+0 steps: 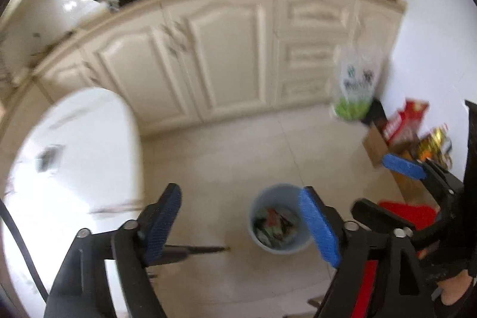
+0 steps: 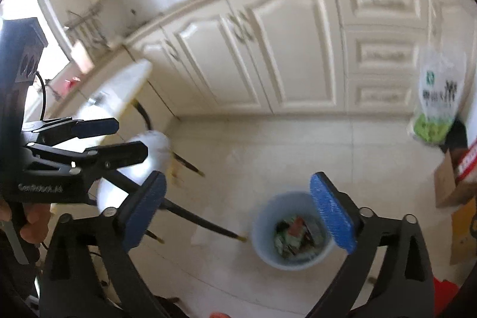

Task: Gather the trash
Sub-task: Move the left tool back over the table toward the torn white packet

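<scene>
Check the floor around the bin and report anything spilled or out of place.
Nothing stands out. The pale blue bin stands upright on the tiled floor with the trash inside it, and no litter shows beside it. Both frames are blurred, so small scraps could escape notice.

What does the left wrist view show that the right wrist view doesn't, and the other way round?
Only the left wrist view: the red mat on the floor by the wall, the red snack packets above it, and most of the white tabletop.

Only the right wrist view: the person's hand on the left hand-held gripper, and the bright window at far left.

Both: the blue bin holding wrappers, the cream cabinets, the hanging plastic bag, and both hand-held grippers open and empty, including the right hand-held gripper.
</scene>
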A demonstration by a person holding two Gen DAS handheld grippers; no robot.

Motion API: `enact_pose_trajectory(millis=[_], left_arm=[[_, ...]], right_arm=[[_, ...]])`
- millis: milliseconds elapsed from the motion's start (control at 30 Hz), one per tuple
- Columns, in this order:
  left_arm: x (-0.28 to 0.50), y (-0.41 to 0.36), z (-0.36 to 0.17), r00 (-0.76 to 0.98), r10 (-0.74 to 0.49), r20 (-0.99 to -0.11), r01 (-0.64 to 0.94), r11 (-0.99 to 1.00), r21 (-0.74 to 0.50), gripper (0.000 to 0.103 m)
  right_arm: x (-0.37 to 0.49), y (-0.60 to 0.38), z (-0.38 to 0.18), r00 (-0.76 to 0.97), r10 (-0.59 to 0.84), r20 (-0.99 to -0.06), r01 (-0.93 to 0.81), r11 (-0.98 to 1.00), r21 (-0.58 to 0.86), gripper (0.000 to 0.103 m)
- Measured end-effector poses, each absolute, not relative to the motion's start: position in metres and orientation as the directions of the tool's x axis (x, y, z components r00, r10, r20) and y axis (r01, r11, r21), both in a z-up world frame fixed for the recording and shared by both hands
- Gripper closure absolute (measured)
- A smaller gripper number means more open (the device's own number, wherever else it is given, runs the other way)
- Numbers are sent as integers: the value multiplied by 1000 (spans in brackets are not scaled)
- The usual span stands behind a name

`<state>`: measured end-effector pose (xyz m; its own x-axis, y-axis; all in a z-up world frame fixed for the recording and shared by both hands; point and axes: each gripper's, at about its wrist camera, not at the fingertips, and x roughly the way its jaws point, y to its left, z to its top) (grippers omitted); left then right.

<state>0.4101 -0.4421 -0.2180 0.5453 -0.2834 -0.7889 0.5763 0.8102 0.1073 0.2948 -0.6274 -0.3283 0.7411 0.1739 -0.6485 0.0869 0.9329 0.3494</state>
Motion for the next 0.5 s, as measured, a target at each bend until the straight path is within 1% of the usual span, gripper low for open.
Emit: enact_pose_trajectory(millis=[67,133,233,300,433,500], left_arm=[[404,-417,-197,600,-273,-752,539,833,127,13],[395,-391,-180,658,-242,-713,499,849,172,13],[388,-357,-164,708,-209,-674,448,871,200,12],[383,-333,-158,743,-177,-646,388,899,200,8],[376,-299,-154,776,-123,-618,308,930,202,8],[382,-281,-152,780,-88,-619,272,939,209,7]], right_arm=[[297,-606,-301,772,179,-610,48,941,336,0],[303,-580,-275,794,206,-572,-6,943,332,0],[316,-541,-246,812,236,-534,-71,947,312,0],[326,-518,-233,814,263,-518,-112,946,305,0],[354,-474,-215,808,299,-507,-179,945,273,0],[375,-455,-212,792,317,-522,-205,943,262,0]])
